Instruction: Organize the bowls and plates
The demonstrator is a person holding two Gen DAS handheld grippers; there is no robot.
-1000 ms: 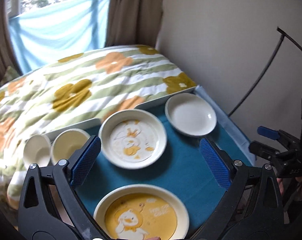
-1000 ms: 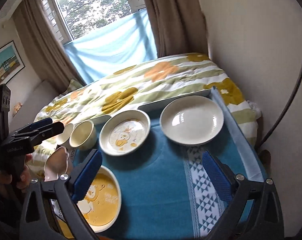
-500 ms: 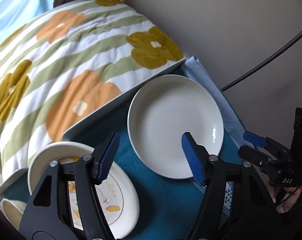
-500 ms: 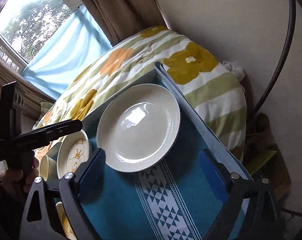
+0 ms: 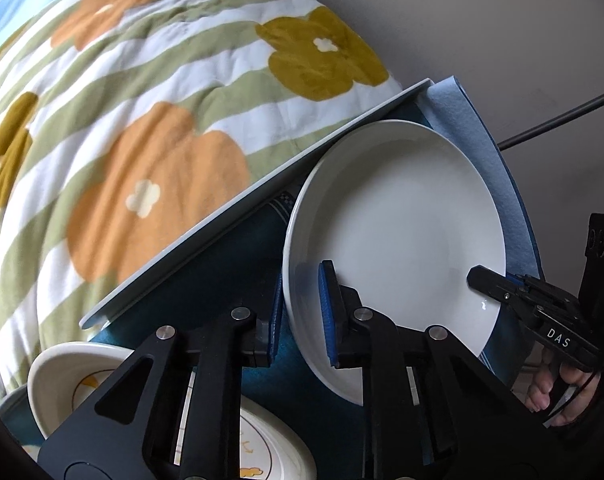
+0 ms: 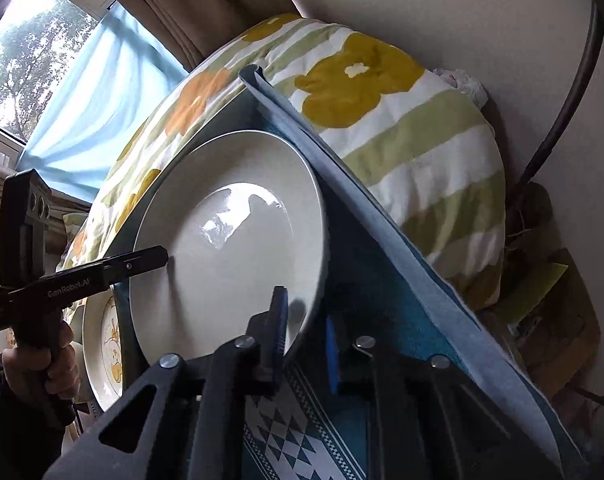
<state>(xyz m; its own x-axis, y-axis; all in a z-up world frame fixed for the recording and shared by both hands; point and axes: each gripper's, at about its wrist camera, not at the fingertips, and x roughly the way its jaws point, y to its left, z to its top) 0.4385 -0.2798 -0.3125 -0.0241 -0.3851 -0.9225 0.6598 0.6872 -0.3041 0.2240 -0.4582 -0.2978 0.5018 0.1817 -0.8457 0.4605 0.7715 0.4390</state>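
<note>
Left tongs [image 5: 300, 314]: closed on the white plate [image 5: 398, 236] rim, lower centre
Right tongs [image 6: 306, 338]: clamped on the opposite rim
White plate: right of centre, over the teal tabletop [image 5: 221, 280], beside the duck plate [image 5: 77, 380]

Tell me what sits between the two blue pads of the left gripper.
The near rim of the plain white plate sits between the pads of the left gripper, one pad inside the rim, one outside. The left wrist view shows this.

I count 2 plates: 1 plain white plate [image 5: 406, 216] and 1 duck-print plate [image 5: 61, 376]. 2 grippers: left gripper [image 5: 302, 312], right gripper [image 6: 306, 344]. 1 floral quilt [image 5: 141, 100], 1 teal tablecloth [image 6: 366, 280].
</note>
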